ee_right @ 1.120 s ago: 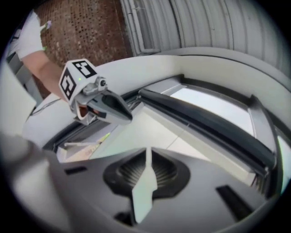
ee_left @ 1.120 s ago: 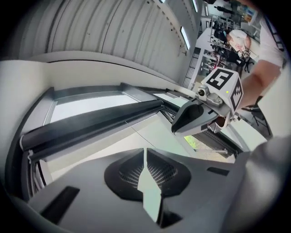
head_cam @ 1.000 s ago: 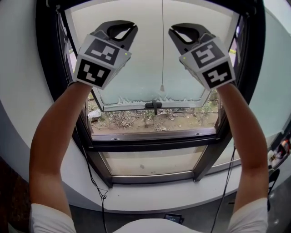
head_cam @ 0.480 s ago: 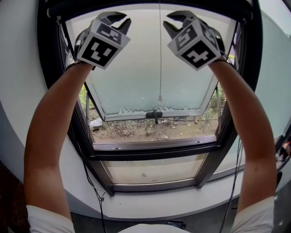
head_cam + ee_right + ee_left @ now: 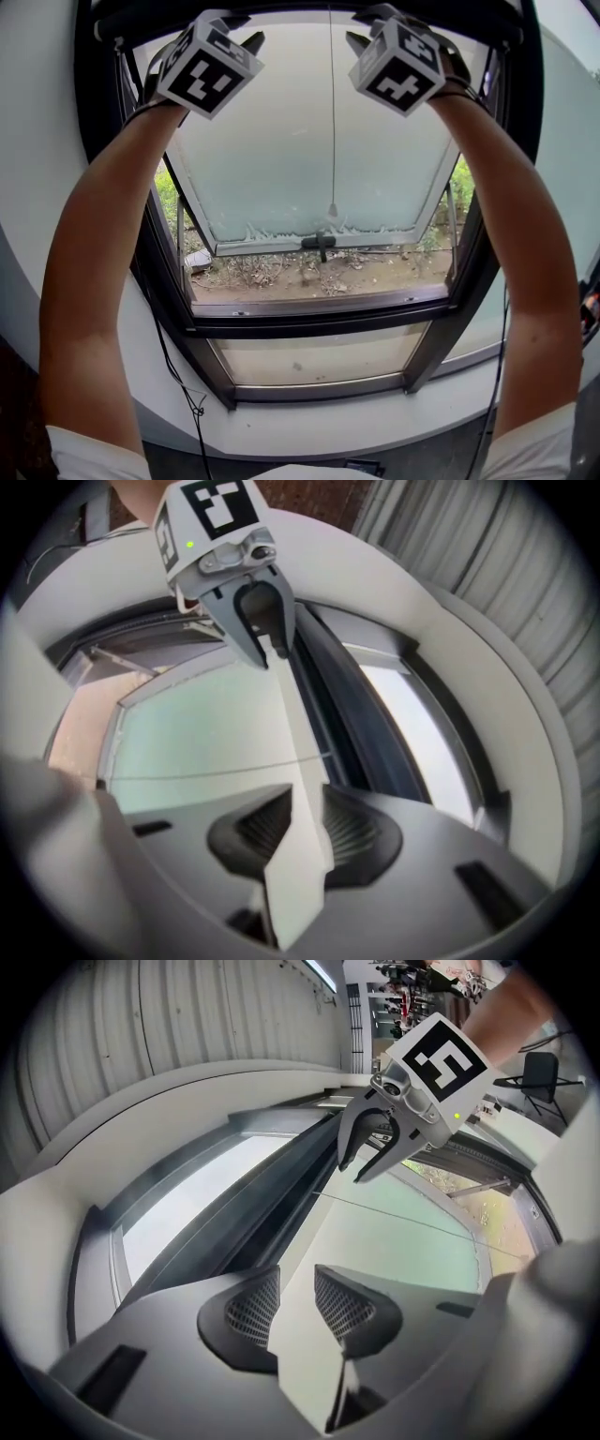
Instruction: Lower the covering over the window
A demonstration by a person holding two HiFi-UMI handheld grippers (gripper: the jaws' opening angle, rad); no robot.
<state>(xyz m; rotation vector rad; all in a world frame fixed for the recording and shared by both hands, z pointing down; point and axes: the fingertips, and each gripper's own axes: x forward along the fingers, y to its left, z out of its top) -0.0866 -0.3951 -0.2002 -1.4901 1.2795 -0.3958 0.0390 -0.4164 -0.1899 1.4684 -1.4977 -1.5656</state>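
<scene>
The blind is rolled up in a dark housing [image 5: 300, 11] along the window's top. Its white bottom rail [image 5: 296, 1349] [image 5: 298, 752] runs between the jaws of both grippers. My left gripper [image 5: 246, 36] [image 5: 295, 1283] is raised at the top left; its jaws are opening and the rail sits in the gap. My right gripper [image 5: 361, 30] [image 5: 302, 808] is at the top right, its jaws also opening around the same rail. A thin pull cord [image 5: 331, 112] hangs down the middle to a small knob [image 5: 332, 208].
A frosted pane [image 5: 300, 159] is tilted outward, with a dark handle [image 5: 320, 243] at its lower edge. Bare ground with dry plants [image 5: 309, 272] shows beneath it. The dark window frame [image 5: 309, 314] sits in a curved white wall [image 5: 37, 187]. A cable [image 5: 178, 375] hangs at the lower left.
Both arms have risen from mid-window to the blind housing at the top. Both pairs of jaws, shut a second ago, now stand apart around the white rail.
</scene>
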